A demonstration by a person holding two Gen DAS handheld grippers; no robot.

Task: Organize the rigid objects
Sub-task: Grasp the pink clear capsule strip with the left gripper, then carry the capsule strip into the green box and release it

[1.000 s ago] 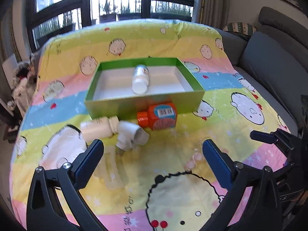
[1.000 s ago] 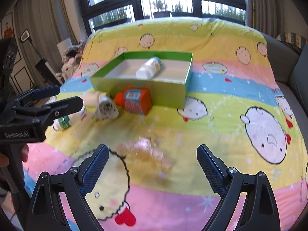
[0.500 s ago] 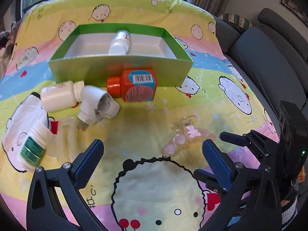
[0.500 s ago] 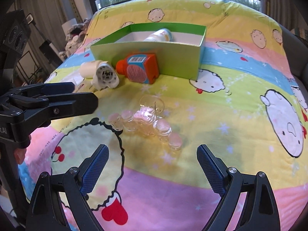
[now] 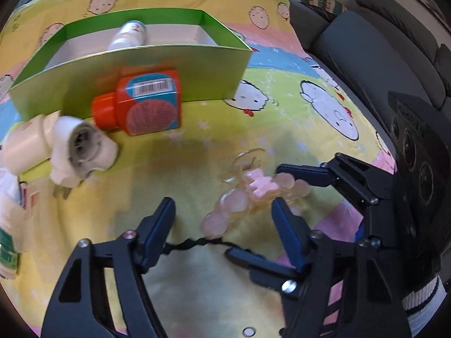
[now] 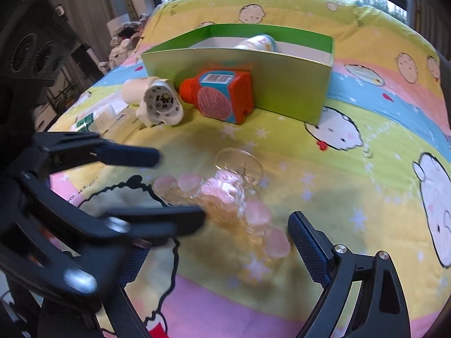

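Observation:
A clear plastic piece with pink round lobes [image 5: 248,197] [image 6: 225,197] lies on the cartoon bedspread. My left gripper [image 5: 225,217] is open and straddles its near end. My right gripper [image 6: 217,242] is open around it from the other side; it also shows in the left wrist view [image 5: 270,211]. A green box [image 5: 135,64] [image 6: 282,84] holds a white bottle [image 5: 128,35] [image 6: 258,43]. An orange bottle [image 5: 146,102] [image 6: 220,95] lies against the box's front wall. A white plug adapter [image 5: 81,146] [image 6: 160,104] and a cream bottle [image 5: 25,140] [image 6: 138,88] lie to the left.
A white bottle with a green label [image 5: 7,225] [image 6: 93,118] lies at the far left. A grey sofa [image 5: 380,42] stands right of the bed. Windows and clutter [image 6: 124,42] are beyond the far edge.
Both grippers have moved down and in toward the clear pink piece. The left gripper's fingers now stand closer together. The two grippers now overlap around the piece.

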